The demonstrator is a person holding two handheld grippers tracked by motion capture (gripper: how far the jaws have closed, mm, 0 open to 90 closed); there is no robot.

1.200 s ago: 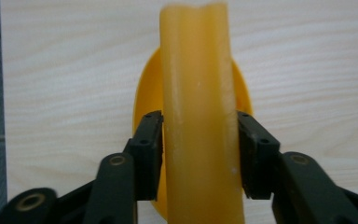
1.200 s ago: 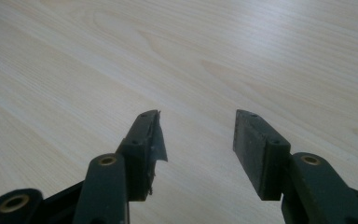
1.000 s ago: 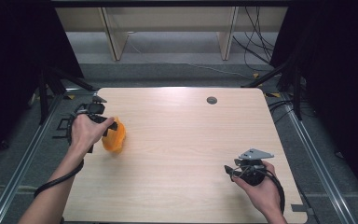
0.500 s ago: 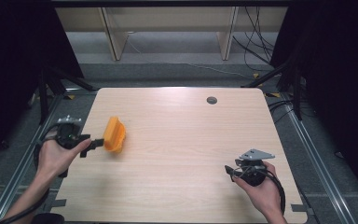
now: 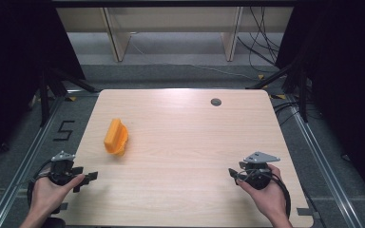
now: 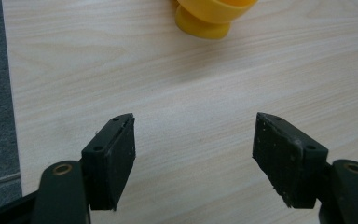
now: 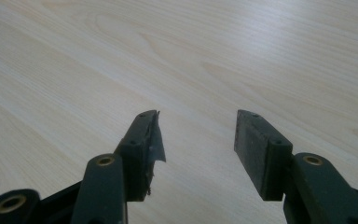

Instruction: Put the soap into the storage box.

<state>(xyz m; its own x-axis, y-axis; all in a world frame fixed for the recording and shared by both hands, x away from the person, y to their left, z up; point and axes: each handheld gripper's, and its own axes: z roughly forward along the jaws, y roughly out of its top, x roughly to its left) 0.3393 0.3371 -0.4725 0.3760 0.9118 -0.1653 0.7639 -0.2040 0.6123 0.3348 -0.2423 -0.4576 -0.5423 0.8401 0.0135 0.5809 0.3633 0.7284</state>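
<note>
Pale wood-grain counter [image 5: 180, 156] with rounded corners, seen from above, ringed by grey floor and dark surroundings. Small orange plastic bowl-like piece [image 5: 115, 137] lying tipped on its side on the left half of the counter, free of both grippers. Same piece at the top edge of the left gripper view [image 6: 212, 16], its rounded yellow-orange base turned toward the camera, resting on the wood.

Left gripper [image 5: 86, 178] at the near left corner of the counter, held in the person's left hand [image 5: 52, 192], jaws spread wide and holding nothing, pointing rightward across the wood. In its own view [image 6: 193, 156], bare wood grain between the two black pads, strip of grey floor along the left edge. Orange piece well ahead of the jaws, not touching them.

Right gripper [image 5: 234, 174] near the front right of the counter, gripped by the right hand [image 5: 266, 197], grey three-cornered plate on top, cable looping round the wrist. Jaws parted and empty in its own view [image 7: 198, 142], frayed edge on the left pad, plain wood beyond.

Small dark round grommet [image 5: 216, 101] set in the counter near the far edge. Digit "5" [image 5: 64, 130] marked on the floor left of the counter.
</note>
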